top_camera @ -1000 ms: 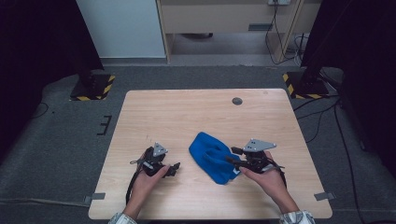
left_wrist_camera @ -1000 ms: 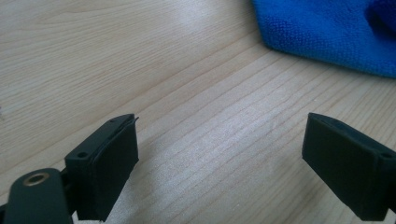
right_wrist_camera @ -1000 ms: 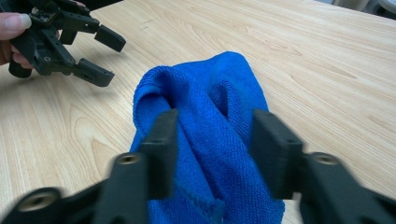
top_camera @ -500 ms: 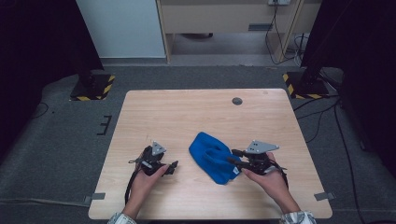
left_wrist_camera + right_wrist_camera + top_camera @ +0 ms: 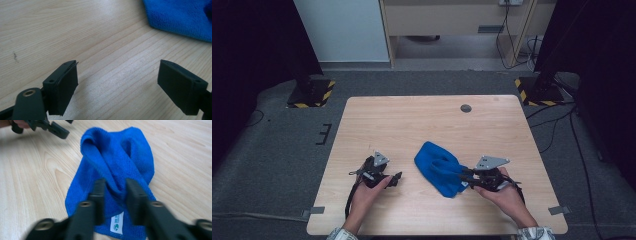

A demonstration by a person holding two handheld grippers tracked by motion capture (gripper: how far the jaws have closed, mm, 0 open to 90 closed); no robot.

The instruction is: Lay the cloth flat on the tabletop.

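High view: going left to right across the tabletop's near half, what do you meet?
Left tool → blue cloth → right tool, whose jaws sit at the cloth's right edge.

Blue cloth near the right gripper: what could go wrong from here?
The right gripper pinches only a raised fold of the blue cloth, so lifting may bunch it or let it slip. The left gripper stands open over bare table, apart from the cloth, so nothing holds the far side down.
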